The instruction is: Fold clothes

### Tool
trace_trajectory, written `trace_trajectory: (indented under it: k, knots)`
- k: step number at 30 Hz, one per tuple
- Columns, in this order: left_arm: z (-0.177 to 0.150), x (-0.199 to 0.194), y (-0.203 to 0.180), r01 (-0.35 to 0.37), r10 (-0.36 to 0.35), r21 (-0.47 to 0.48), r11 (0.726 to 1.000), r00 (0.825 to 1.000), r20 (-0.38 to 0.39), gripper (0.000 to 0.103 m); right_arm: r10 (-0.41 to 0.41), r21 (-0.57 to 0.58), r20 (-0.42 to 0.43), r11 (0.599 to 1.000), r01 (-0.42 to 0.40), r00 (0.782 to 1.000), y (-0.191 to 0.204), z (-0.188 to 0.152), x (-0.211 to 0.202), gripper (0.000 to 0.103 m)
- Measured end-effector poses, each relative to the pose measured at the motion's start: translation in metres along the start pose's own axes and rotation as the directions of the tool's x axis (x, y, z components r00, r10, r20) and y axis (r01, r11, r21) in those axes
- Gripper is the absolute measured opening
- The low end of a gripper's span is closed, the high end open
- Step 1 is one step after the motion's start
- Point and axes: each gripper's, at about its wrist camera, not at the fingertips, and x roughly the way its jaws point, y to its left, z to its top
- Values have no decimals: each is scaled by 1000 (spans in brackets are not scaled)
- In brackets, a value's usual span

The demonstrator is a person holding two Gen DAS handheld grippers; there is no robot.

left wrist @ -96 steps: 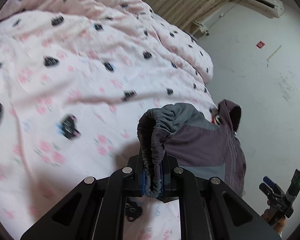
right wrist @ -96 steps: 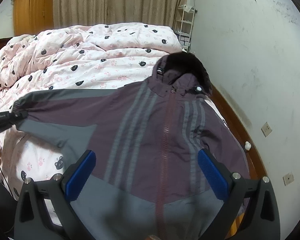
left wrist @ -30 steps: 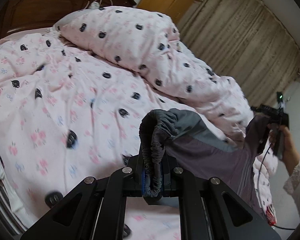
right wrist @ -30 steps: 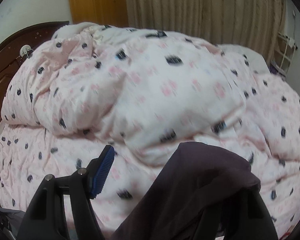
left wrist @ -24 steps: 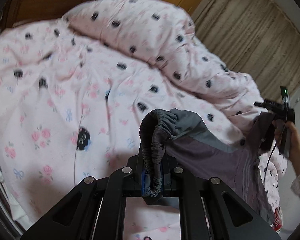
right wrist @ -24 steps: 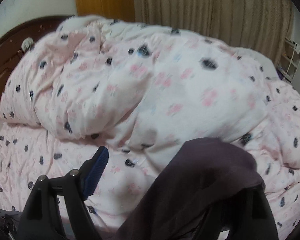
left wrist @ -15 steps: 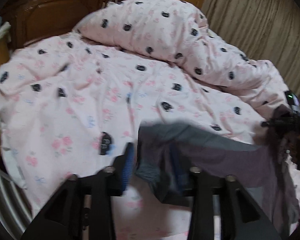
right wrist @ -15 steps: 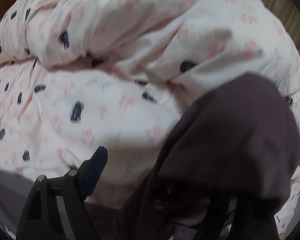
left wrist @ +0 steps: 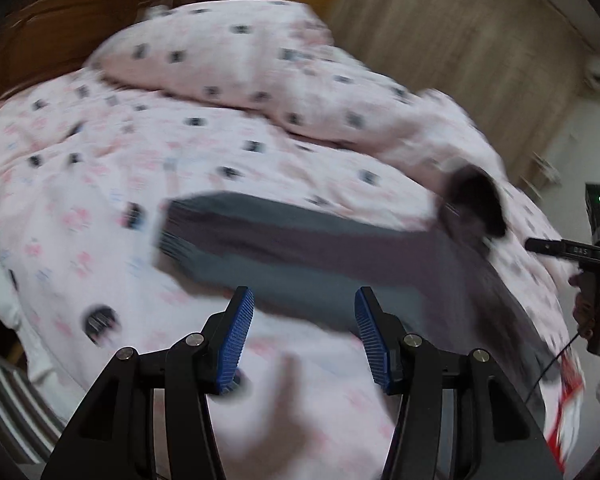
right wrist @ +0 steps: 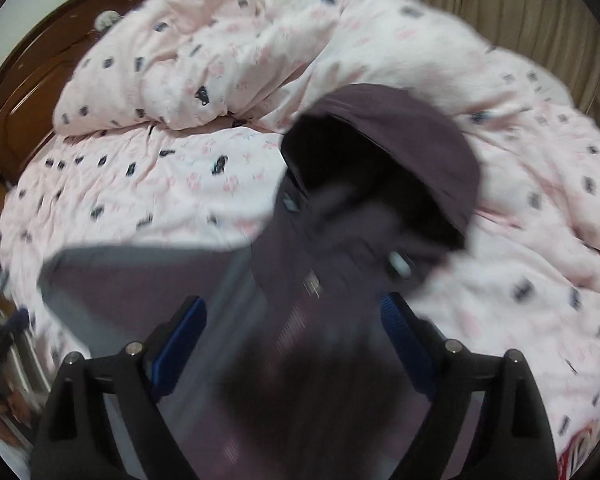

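The left gripper point(left wrist: 304, 316) had its blue-padded jaws apart with nothing between them, angled down over the bed. Just beyond its tips lay the grey and plum sleeve point(left wrist: 268, 248) of a hooded jacket point(right wrist: 340, 280), stretched flat across the pink printed duvet point(left wrist: 100, 168).

The right gripper point(right wrist: 296, 340) pointed more steeply down, its jaws opening wide. The jacket's chest lay below and between them, but the pads were not pressing on the cloth. Its dark hood point(right wrist: 400, 148) lay open just ahead, towards a heaped fold of duvet.

In the left wrist view, the right gripper point(left wrist: 564, 250) showed at the far right edge, level and side-on, held from below in the person's hand point(left wrist: 588, 316), beside the hood point(left wrist: 476, 204). Both views were motion-blurred.
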Motion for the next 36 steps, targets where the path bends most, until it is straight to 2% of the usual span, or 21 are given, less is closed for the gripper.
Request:
trace_trajectory:
  k: [4,7,11,15,21,26,29,32,34,36]
  knots:
    - [-33,-26,-49,78,-76,125,989,997,-20,48,-77,-53,86,995,82,993,-12,-85,-56,92]
    - [-65,-38,-79,113,-103,203,973,993,-57,48,-128,-83,123,987,138,984,-16,-152,-84,92]
    - [-96,-40,-101,117,-94,247,962,990,-101,48,-171,-76,159,980,185,972,-10,-230,-107,92]
    - [-113,-34,-114,75,-42,305,950,993,-113,48,-194,-49,188,977,207,963,0,-280,-115,92]
    - [-129,-21,-120,39,6,333,942,991,-132,48,-257,-33,180,963,267,949,7,-324,-106,92]
    - [-139,-18,-123,39,8,352,935,992,-130,48,-261,-17,162,963,267,952,6,-341,-96,92]
    - [-139,-16,-125,64,-17,340,938,990,-139,48,-275,-17,154,960,281,949,7,-349,-89,92]
    - [-140,-14,-127,94,-46,325,941,987,-153,48,-307,-2,162,950,312,938,5,-351,-81,92]
    - [-140,-17,-132,144,-96,328,934,983,-158,48,-316,18,164,948,317,935,3,-351,-76,92]
    - [-142,-20,-139,148,-100,354,924,984,-149,48,-328,32,171,944,327,929,3,-351,-74,92]
